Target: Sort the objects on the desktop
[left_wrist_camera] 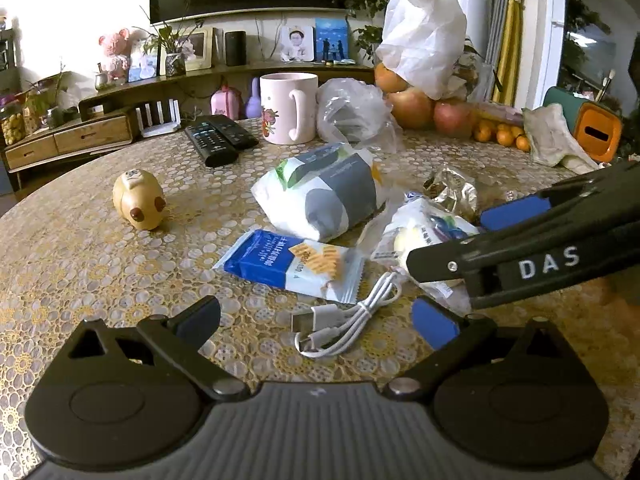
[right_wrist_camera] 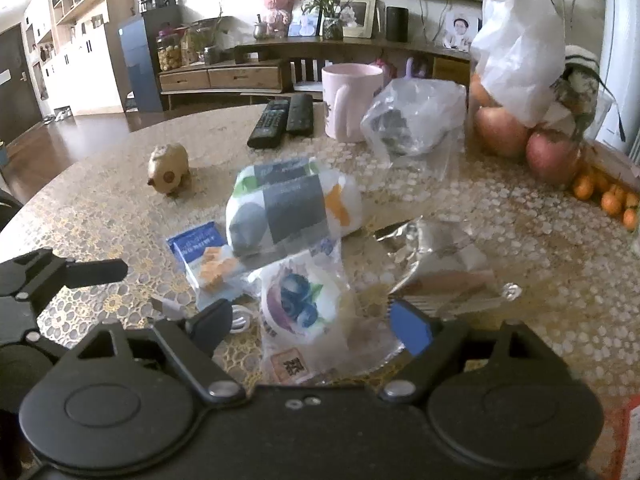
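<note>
My left gripper (left_wrist_camera: 320, 320) is open and empty, low over the table, with a coiled white USB cable (left_wrist_camera: 344, 320) between its fingers. Beyond it lie a blue cracker packet (left_wrist_camera: 292, 264) and a white-and-grey bag (left_wrist_camera: 324, 192). My right gripper (right_wrist_camera: 312, 320) is open, its fingers on either side of a clear blueberry snack packet (right_wrist_camera: 304, 304); in the left wrist view it (left_wrist_camera: 452, 240) reaches in from the right over that packet (left_wrist_camera: 424, 232). A wooden pig figure (left_wrist_camera: 140, 200) stands at the left. A crumpled silver wrapper (left_wrist_camera: 452, 192) lies to the right.
A pink mug (left_wrist_camera: 288, 108), two black remotes (left_wrist_camera: 220, 140) and a clear plastic bag (left_wrist_camera: 356, 116) stand farther back. Apples (left_wrist_camera: 432, 112), small oranges (left_wrist_camera: 500, 132) and a white bag (left_wrist_camera: 424, 32) are at the back right. A cloth (left_wrist_camera: 556, 140) lies by an orange-and-green box (left_wrist_camera: 596, 128).
</note>
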`<state>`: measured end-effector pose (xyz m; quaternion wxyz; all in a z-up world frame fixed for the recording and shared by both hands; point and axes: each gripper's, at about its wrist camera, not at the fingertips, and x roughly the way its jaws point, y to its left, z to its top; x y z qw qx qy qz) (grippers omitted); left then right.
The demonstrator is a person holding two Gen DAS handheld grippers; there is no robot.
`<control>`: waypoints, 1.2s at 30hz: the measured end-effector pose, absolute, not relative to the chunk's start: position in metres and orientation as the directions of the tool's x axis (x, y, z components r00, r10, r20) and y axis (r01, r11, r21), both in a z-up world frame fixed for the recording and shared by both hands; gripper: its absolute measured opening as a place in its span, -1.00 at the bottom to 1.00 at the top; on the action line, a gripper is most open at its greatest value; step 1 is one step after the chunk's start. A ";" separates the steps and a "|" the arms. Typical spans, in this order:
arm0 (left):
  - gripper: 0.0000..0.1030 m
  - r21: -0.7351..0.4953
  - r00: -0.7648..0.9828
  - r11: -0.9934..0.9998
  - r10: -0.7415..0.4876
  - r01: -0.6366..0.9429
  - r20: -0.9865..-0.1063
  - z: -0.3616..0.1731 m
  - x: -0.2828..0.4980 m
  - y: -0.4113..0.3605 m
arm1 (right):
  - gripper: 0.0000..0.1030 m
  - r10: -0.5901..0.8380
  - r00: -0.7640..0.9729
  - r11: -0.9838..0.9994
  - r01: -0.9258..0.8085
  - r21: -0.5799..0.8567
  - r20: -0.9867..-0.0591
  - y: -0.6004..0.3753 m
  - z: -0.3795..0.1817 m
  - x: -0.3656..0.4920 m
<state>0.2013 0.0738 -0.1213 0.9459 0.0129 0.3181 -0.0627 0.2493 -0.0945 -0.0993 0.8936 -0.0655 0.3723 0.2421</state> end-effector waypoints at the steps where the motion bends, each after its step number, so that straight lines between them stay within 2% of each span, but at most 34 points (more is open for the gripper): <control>1: 0.98 -0.017 0.789 0.992 -0.113 0.129 -0.603 -0.122 0.202 0.074 | 0.66 0.383 0.605 0.876 -0.478 0.066 -0.698 -0.094 -0.101 0.251; 4: 0.90 -0.032 0.785 0.989 -0.133 0.142 -0.605 -0.125 0.204 0.073 | 0.61 0.378 0.600 0.879 -0.472 0.070 -0.705 -0.095 -0.106 0.255; 6: 0.59 -0.043 0.776 0.987 -0.147 0.154 -0.614 -0.127 0.206 0.072 | 0.59 0.372 0.596 0.882 -0.466 0.070 -0.712 -0.095 -0.109 0.256; 10: 0.22 -0.030 0.778 0.988 -0.137 0.150 -0.613 -0.127 0.205 0.071 | 0.43 0.369 0.596 0.884 -0.463 0.071 -0.714 -0.098 -0.112 0.256; 12: -0.11 -0.029 0.780 0.989 -0.131 0.143 -0.612 -0.126 0.204 0.071 | 0.36 0.374 0.594 0.881 -0.467 0.073 -0.712 -0.098 -0.111 0.255; 13: -0.15 -0.029 0.780 0.990 -0.128 0.139 -0.612 -0.126 0.204 0.071 | 0.32 0.374 0.596 0.881 -0.468 0.070 -0.711 -0.097 -0.111 0.254; 17: -0.19 -0.012 0.782 0.990 -0.119 0.142 -0.611 -0.126 0.202 0.068 | 0.22 0.370 0.603 0.881 -0.468 0.062 -0.706 -0.096 -0.109 0.252; 18: -0.20 -0.003 0.785 0.990 -0.116 0.144 -0.609 -0.125 0.201 0.067 | 0.11 0.374 0.602 0.880 -0.471 0.065 -0.705 -0.096 -0.108 0.251; 22: -0.22 -0.008 0.784 0.989 -0.121 0.146 -0.610 -0.124 0.199 0.066 | 0.02 0.362 0.609 0.882 -0.469 0.047 -0.706 -0.096 -0.104 0.247; 36: -0.23 -0.043 0.789 0.989 -0.138 0.140 -0.599 -0.099 0.173 0.060 | -0.01 0.358 0.649 0.900 -0.432 0.062 -0.671 -0.122 -0.071 0.205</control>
